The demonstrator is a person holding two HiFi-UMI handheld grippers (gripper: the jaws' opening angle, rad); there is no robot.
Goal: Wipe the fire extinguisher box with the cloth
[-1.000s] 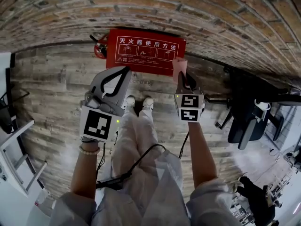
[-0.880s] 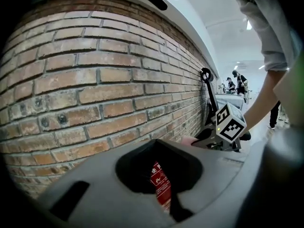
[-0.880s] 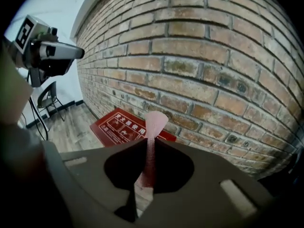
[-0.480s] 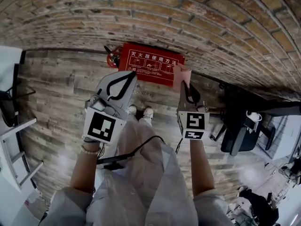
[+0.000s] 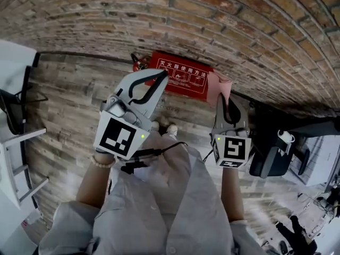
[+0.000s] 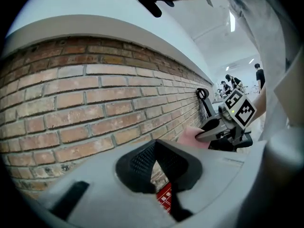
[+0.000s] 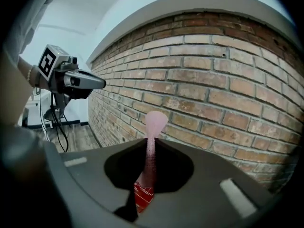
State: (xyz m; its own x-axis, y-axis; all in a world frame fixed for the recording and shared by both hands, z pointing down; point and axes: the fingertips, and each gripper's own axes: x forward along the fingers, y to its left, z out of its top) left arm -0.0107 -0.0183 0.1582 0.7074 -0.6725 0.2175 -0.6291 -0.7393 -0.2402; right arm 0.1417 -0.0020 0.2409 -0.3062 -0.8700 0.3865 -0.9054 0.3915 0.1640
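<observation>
1. We locate the fire extinguisher box. It lies on the wooden floor at the foot of the brick wall, ahead of and below both tools.
2. We confirm the grip. The right hand-held gripper pinches the pink cloth between its jaws, and a tuft stands free beyond the tips. The left hand-held gripper has its jaws pressed together on nothing.
3. We judge that the cloth is not yet on the box and hangs near the lid's right end. We lower the right tool until the free cloth, not the jaw tips, bears on the lid.
4. We stroke along the lid in overlapping passes. Pressure should be light, because the narrow pinch could let the cloth pull out.
5. We hold the left tool clear of the lid, ready to steady the box should it slide.
6. We read the lid. The white heading is 灭火器使用方法, above a row of pictograms; the smaller print is illegible. Each marker cube bears a black-and-white square pattern without text.
</observation>
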